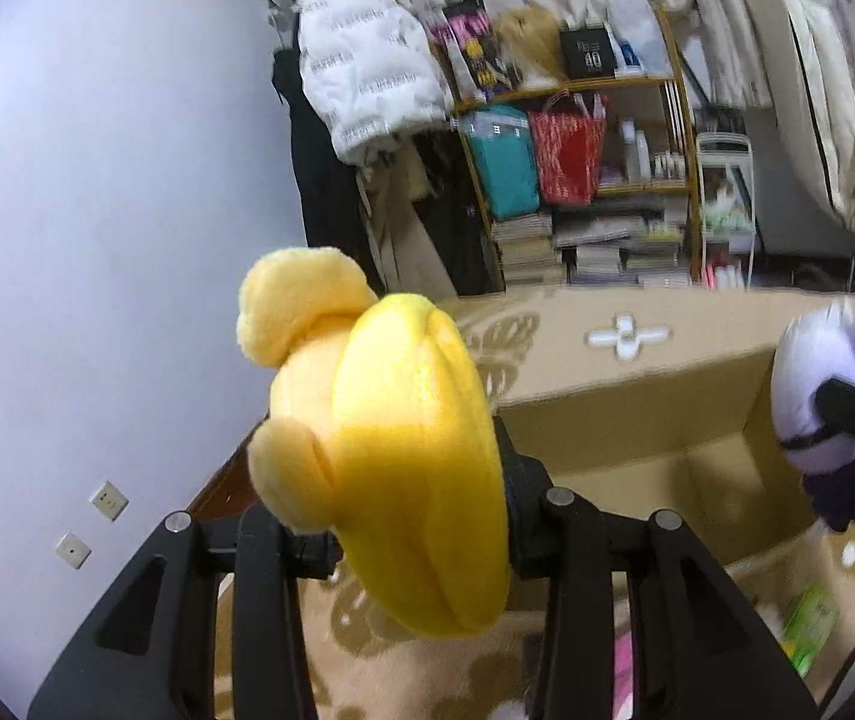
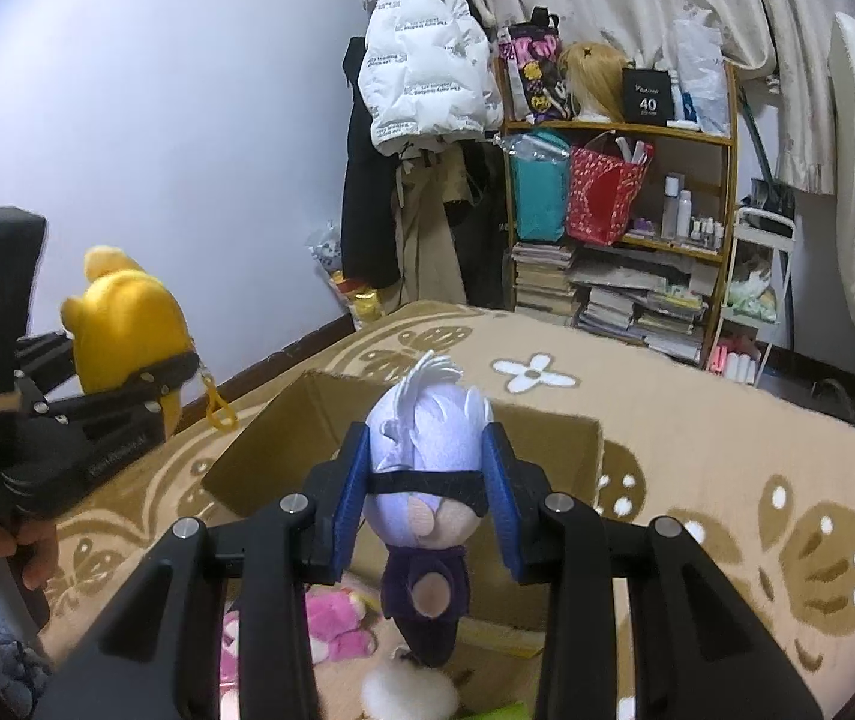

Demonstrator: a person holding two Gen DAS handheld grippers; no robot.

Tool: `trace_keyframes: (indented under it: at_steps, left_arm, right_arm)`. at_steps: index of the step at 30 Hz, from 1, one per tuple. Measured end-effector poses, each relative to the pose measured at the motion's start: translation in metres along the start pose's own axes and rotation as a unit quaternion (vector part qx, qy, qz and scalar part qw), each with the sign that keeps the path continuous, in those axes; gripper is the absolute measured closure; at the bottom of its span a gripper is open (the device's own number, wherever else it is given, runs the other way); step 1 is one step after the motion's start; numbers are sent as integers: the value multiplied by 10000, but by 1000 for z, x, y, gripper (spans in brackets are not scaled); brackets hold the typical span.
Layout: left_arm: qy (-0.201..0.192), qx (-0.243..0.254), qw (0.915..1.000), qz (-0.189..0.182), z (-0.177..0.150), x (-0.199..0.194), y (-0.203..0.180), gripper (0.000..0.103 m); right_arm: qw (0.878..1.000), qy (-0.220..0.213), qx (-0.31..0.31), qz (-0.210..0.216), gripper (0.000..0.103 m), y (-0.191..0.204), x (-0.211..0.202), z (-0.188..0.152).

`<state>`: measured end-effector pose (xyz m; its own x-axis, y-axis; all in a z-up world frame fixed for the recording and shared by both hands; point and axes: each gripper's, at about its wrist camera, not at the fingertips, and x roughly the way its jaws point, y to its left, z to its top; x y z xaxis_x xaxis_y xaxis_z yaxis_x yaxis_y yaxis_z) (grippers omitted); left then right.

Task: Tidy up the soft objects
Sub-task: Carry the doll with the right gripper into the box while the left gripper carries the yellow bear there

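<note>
Left wrist view: my left gripper (image 1: 391,516) is clamped on the yellow plush bear (image 1: 391,450), held up above the patterned blanket (image 1: 607,324) beside the cardboard box (image 1: 637,426).

Right wrist view: my right gripper (image 2: 427,498) squeezes the white-haired plush doll (image 2: 424,468) by its head, above the open box, where a pink plush (image 2: 331,624) lies.

Even, dim indoor light, cool cast. Left view: motion blur on shelf (image 1: 577,180). Right view sharp. Fisheye warp, dark vignette at corners.
</note>
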<state>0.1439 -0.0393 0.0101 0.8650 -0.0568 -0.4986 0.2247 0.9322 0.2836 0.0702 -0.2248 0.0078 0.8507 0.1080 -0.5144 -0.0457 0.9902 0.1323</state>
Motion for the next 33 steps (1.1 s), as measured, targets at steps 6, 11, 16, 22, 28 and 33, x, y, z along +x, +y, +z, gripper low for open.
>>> trace_keyframes:
  at_steps: [6, 11, 16, 22, 28, 33]
  left_arm:
    - [-214, 16, 9992, -331, 18, 12, -14, 64]
    - [-5, 0, 9989, -479, 11, 29, -26, 61]
    - [188, 163, 9982, -544, 1, 42, -38, 59]
    - [228, 157, 9983, -509, -2, 47, -42, 43]
    - [200, 47, 9988, -434, 0, 40, -33, 19]
    - [67, -195, 9995, -251, 0, 27, -16, 0]
  right_arm:
    - [9997, -174, -8, -162, 62, -5, 3, 4]
    - [9996, -149, 28, -249, 61, -13, 9, 2]
    - [9997, -42, 159, -190, 61, -24, 22, -3]
    - [9996, 123, 201, -149, 57, -25, 37, -10]
    - [9993, 121, 338, -102, 37, -29, 34, -10]
    - [9988, 26, 470, -104, 16, -30, 23, -9]
